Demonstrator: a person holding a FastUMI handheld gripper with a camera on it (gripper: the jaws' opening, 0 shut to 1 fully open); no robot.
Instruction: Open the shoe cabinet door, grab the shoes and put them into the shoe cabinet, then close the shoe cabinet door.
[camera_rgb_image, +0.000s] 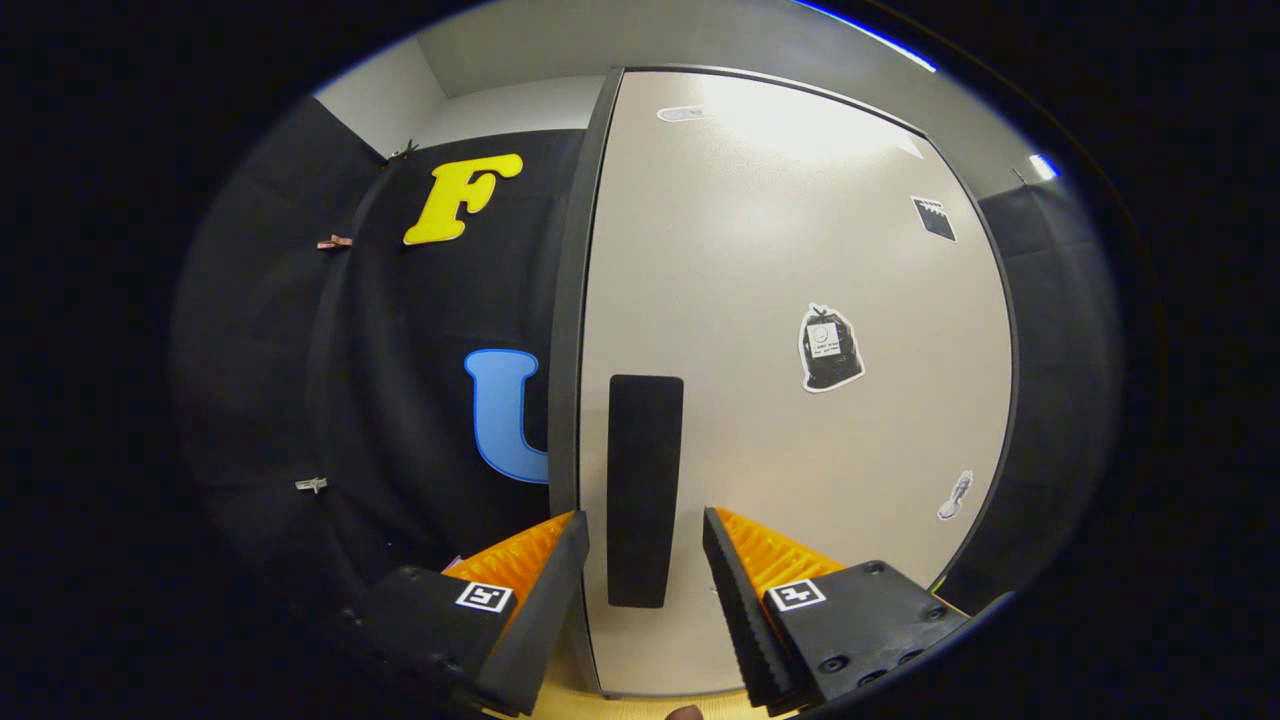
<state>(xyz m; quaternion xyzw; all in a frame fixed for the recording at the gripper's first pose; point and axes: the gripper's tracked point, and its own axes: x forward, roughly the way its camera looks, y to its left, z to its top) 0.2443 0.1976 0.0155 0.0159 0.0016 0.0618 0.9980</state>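
Both gripper (645, 540) fingers spread wide | door handle (644, 490) between them | cabinet door (790, 380) shut

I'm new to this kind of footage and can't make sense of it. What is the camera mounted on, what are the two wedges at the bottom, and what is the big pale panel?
The camera rides on a handheld gripper and looks forward along its two fingers, the wedges you noticed. The pale panel is the shoe cabinet door, apparently shut. The dark upright strip is its handle, sitting between the open fingers, which do not press on it. Stickers dot the door. Nothing is held yet. Black cloth hangs beside the cabinet.
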